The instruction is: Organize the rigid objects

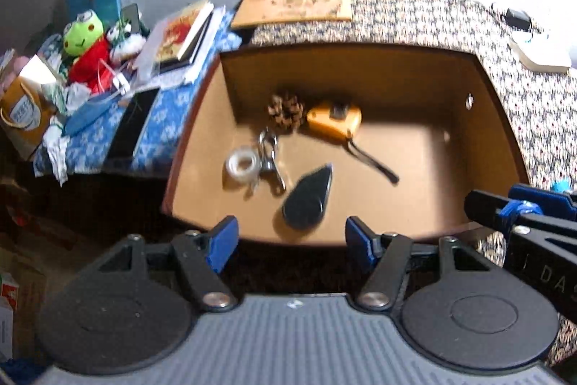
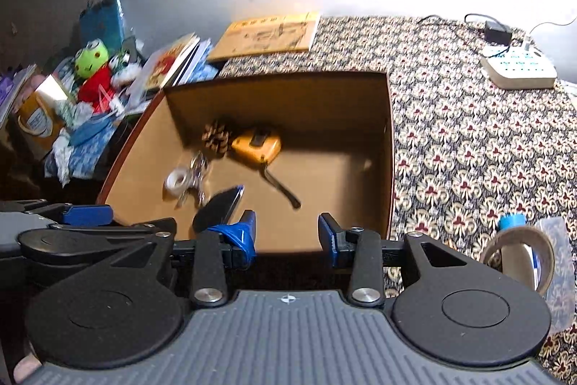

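An open cardboard box (image 1: 202, 132) (image 2: 389, 150) holds a pine cone (image 1: 285, 113) (image 2: 216, 136), an orange tape measure (image 1: 333, 120) (image 2: 256, 145) with a black strap, a bunch of metal keys (image 1: 268, 154) (image 2: 198, 168), a clear tape roll (image 1: 242, 165) (image 2: 176, 183) and a black teardrop-shaped object (image 1: 306, 201) (image 2: 218, 208). My left gripper (image 1: 290, 240) hovers open at the box's near edge, holding nothing. My right gripper (image 2: 288, 233) is open and empty just beside it, over the same edge. Each gripper shows at the side of the other's view.
The box sits on a patterned cloth (image 2: 468, 150). A brown tape roll (image 2: 519, 251) and a blue item (image 2: 512, 221) lie near right. Books (image 1: 184, 31), a frog plush (image 1: 86, 39) and a phone (image 1: 133, 125) crowd the left. A white power strip (image 2: 519, 67) is far right.
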